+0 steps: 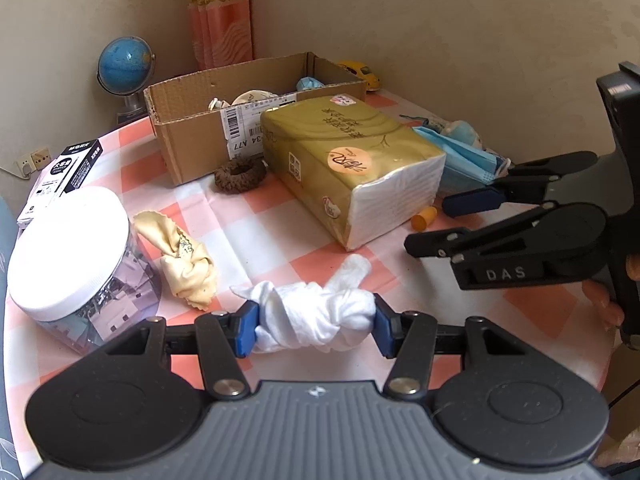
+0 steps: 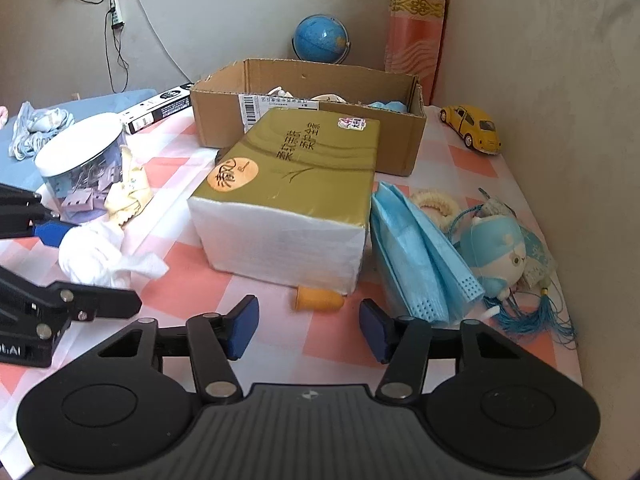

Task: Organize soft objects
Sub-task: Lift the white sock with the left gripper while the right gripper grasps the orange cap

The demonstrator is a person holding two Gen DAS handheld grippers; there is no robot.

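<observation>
Checked pink-and-white table (image 1: 280,216) by a plain wall, full of soft things.

Left tongs (image 1: 316,326) pinch a knotted white cloth (image 1: 316,312) between blue pads, low over the table near a yellow cloth (image 1: 184,264) and a jar (image 1: 68,256). Right tongs (image 2: 308,326) are spread with nothing between them, and no earlier view shows them moving; a small orange cap (image 2: 318,299) lies just ahead. Behind it sit a tissue pack (image 2: 288,192), blue masks (image 2: 420,252), a blue plush toy (image 2: 496,256) and a cardboard box (image 2: 304,92).
</observation>
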